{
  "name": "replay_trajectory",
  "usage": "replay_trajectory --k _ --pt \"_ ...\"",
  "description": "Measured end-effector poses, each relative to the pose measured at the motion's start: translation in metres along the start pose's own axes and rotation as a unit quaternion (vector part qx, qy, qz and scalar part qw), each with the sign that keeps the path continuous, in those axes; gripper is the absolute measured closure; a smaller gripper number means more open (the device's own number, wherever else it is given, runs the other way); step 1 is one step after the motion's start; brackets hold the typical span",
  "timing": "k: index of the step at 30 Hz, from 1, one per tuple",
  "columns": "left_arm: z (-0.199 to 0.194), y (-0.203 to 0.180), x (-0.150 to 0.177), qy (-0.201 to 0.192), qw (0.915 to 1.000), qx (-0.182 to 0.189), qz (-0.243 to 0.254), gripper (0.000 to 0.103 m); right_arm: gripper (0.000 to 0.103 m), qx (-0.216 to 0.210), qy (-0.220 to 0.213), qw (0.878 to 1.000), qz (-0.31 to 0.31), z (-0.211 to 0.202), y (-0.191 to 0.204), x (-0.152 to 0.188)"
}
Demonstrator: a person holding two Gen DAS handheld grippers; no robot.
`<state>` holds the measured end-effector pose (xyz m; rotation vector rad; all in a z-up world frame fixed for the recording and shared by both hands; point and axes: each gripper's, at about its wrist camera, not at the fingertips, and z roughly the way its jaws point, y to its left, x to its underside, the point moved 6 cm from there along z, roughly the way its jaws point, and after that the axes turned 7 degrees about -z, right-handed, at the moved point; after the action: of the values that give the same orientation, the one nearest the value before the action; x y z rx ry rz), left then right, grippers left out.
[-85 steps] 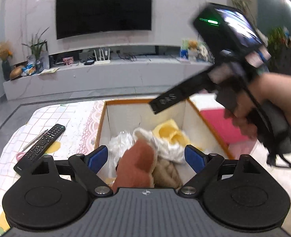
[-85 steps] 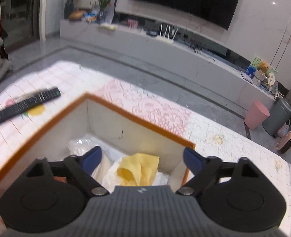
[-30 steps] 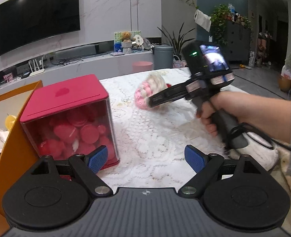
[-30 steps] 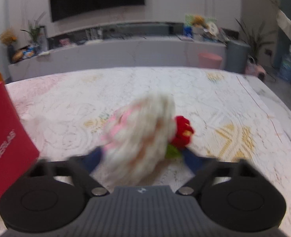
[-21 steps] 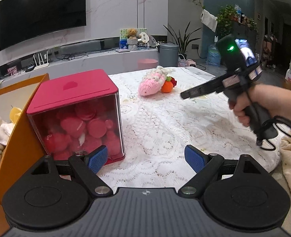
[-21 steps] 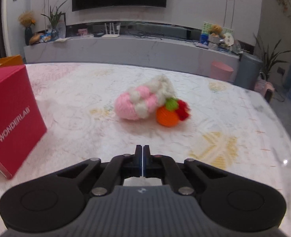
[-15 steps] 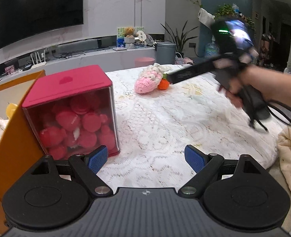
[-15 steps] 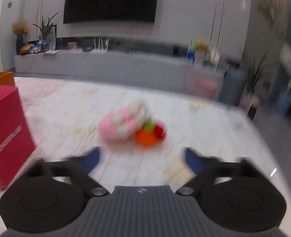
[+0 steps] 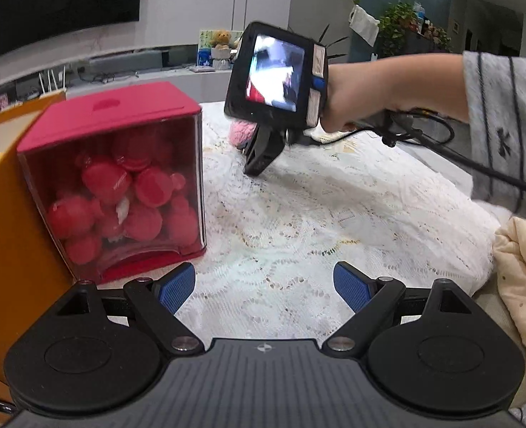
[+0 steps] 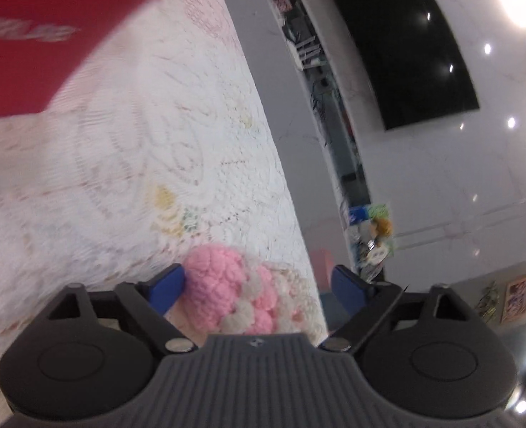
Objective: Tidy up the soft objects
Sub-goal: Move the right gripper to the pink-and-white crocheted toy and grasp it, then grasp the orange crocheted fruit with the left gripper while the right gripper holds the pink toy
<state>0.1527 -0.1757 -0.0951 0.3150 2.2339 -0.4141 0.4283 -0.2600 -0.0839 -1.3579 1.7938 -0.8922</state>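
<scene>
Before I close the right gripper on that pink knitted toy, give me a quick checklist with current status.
1. Pink knitted toy sits between the right gripper fingers: ok.
2. Jaws wide enough: ok, though they are closing now, pads not yet pressing.
3. Toy centred: not ok, it lies against the left pad, with a gap on the other side.
4. Left gripper open, empty, out of the way: ok.
5. Red box clear of the grasp: ok.
6. Orange box has room: cannot tell.

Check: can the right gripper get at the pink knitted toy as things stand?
Probably yes. The right gripper already has the pink knitted toy between its fingers, jaws closing, nothing else between them. One pad is at the yarn; the other shows a gap, so no grip yet.
</scene>
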Motion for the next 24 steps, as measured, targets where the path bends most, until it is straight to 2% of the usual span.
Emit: replay_trajectory --k 2,3,4,6,8,9,12,15,19,22,24 --pt "0.0 0.002 0.0 0.001 1.0 0.002 -0.006 0.001 0.016 -0.033 0.005 0.999 0.022 0.009 -0.008 0.001" --pt "-0.001 0.003 0.0 0.0 1.0 0.002 -0.008 0.001 0.022 -0.044 0.001 0.999 0.022 0.011 -0.01 0.001" --pt "-0.001 0.004 0.0 -0.001 1.0 0.001 -0.009 0.001 0.041 -0.059 -0.005 0.998 0.019 0.012 -0.011 0.001" --pt "-0.002 0.004 0.0 -0.001 0.9999 0.002 -0.011 0.001 0.067 -0.092 0.0 0.996 0.01 0.015 -0.007 0.002" --pt "-0.002 0.002 0.0 0.0 0.9999 0.004 -0.012 0.001 0.072 -0.08 0.001 0.997 -0.019 0.012 0.0 0.001" --pt "-0.003 0.001 0.001 0.0 0.9999 0.006 -0.012 0.001 0.079 -0.079 0.003 0.996 -0.032 0.011 0.003 0.001" --pt "-0.006 -0.002 0.001 0.004 0.9997 0.013 -0.019 0.001 0.094 -0.062 -0.009 0.998 -0.019 -0.005 -0.001 -0.002" --pt "-0.009 -0.007 0.003 0.004 0.9997 0.013 -0.018 0.001 0.094 -0.052 -0.029 0.998 0.026 -0.031 -0.019 -0.002" --pt "-0.014 -0.014 0.003 0.002 0.9999 0.01 -0.011 0.001 0.094 -0.067 -0.054 0.992 0.09 -0.073 -0.045 0.007" --pt "-0.018 -0.02 0.003 0.001 0.9999 0.012 -0.006 0.001 0.094 -0.108 -0.067 0.976 0.175 -0.111 -0.063 0.024" --pt "-0.021 -0.024 0.003 -0.001 1.0 0.01 0.001 0.001 0.094 -0.143 -0.07 0.957 0.243 -0.136 -0.07 0.043"
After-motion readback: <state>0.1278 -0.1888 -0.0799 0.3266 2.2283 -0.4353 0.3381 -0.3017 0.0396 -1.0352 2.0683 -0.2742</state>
